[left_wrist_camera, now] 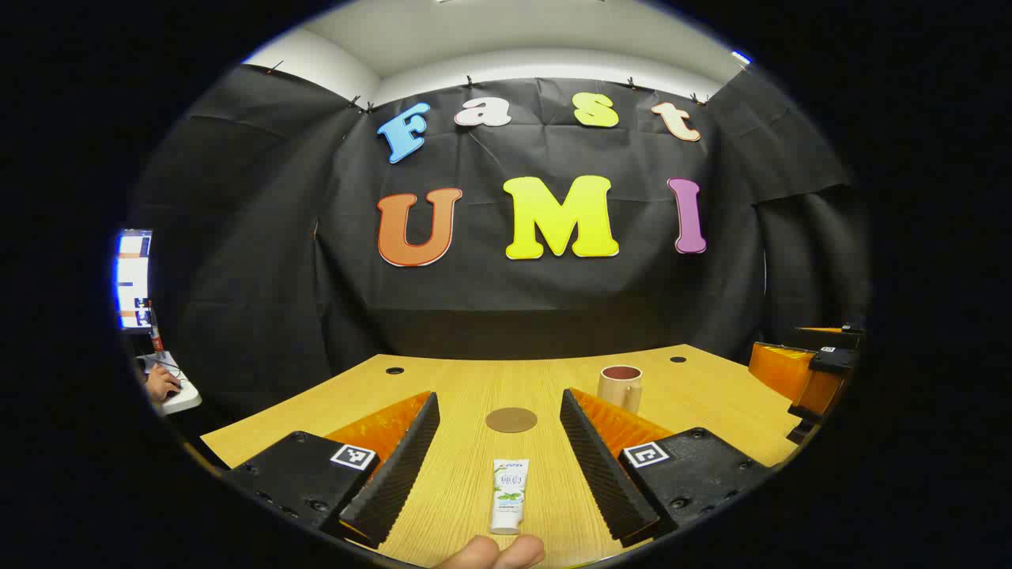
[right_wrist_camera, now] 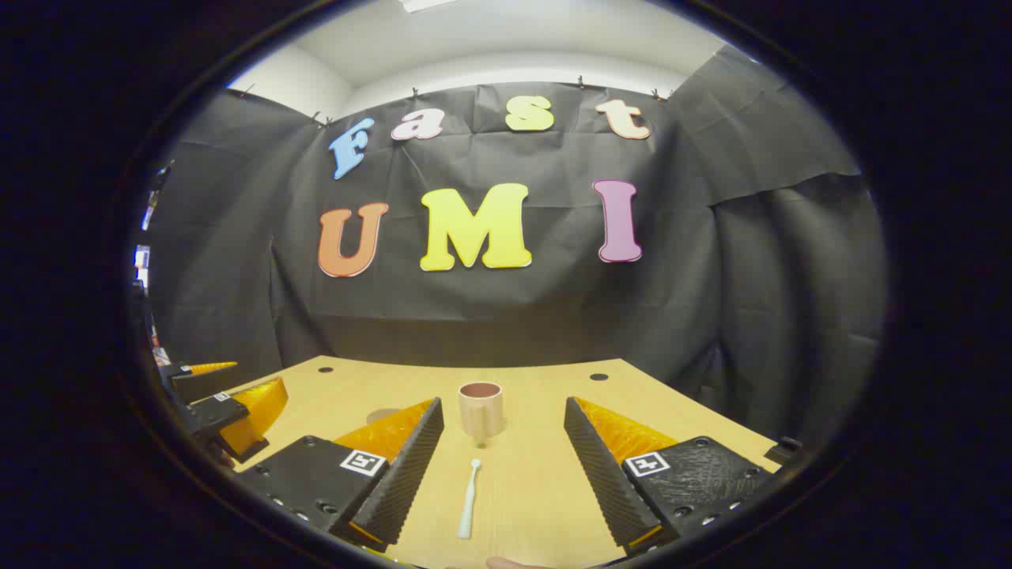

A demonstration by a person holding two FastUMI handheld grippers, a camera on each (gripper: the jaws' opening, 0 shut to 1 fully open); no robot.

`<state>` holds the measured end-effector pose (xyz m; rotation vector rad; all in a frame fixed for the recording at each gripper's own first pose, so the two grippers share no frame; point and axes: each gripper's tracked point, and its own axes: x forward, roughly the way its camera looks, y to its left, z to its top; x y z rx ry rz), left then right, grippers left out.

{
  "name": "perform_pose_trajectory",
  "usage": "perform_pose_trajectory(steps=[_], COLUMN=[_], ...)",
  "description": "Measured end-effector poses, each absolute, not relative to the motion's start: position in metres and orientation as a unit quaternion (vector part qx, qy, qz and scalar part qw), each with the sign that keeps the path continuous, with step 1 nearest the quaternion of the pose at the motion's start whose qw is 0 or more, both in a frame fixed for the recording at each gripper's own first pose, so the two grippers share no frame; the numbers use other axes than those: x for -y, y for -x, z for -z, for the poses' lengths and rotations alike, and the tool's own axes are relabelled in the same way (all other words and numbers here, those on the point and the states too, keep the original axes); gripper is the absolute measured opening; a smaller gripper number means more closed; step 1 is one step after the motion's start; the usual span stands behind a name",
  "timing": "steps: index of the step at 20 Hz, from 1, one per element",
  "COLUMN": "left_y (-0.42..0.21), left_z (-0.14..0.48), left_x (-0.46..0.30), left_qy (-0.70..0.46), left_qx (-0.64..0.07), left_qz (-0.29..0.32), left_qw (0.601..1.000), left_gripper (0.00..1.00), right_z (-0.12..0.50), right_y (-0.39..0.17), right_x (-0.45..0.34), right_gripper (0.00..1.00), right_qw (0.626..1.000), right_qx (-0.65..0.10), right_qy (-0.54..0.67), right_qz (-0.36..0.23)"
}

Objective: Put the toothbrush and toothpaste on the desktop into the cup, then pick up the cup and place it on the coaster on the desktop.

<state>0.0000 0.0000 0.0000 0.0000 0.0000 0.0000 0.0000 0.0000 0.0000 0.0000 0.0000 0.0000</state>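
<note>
A pale wood-grain counter (left_wrist_camera: 711,403) is seen closed in behind and to both sides by black cloth wall, with two small dark holes near its far edge behind the cup (left_wrist_camera: 620,386). The coaster (left_wrist_camera: 511,420) is laid left of the cup and nearer; the toothpaste (left_wrist_camera: 508,496) is laid nearer still, between the wide-spread fingers of the left tool (left_wrist_camera: 500,450). In the right gripper view the toothbrush (right_wrist_camera: 469,499) is laid just before the cup (right_wrist_camera: 481,408), between the wide-spread fingers of the right tool (right_wrist_camera: 504,457); bare counter is left around each thing.

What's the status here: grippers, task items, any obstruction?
Left gripper and right gripper open, holding nothing. Toothpaste and toothbrush flat on desktop; cup upright, off the coaster. Nothing blocking.
</note>
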Motion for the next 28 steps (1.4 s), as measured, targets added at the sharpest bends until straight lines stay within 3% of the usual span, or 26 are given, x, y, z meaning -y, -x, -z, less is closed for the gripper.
perform_pose_trajectory(steps=[16, 28], left_y=[0.005, -0.021], left_z=[0.020, 0.061], left_x=[-0.008, -0.004], left_qy=[0.003, 0.026], left_qx=[-0.014, -0.032], left_qz=[-0.002, 0.000], left_qw=[1.000, 0.999], left_gripper=[0.98, 0.98], right_z=[0.035, 0.142], right_y=[-0.002, -0.074], right_x=[-0.008, -0.035], right_gripper=[0.94, 0.97], right_qw=[0.999, 0.985], right_qx=[-0.030, -0.165], right_qy=[0.018, 0.032], right_qz=[-0.004, -0.025])
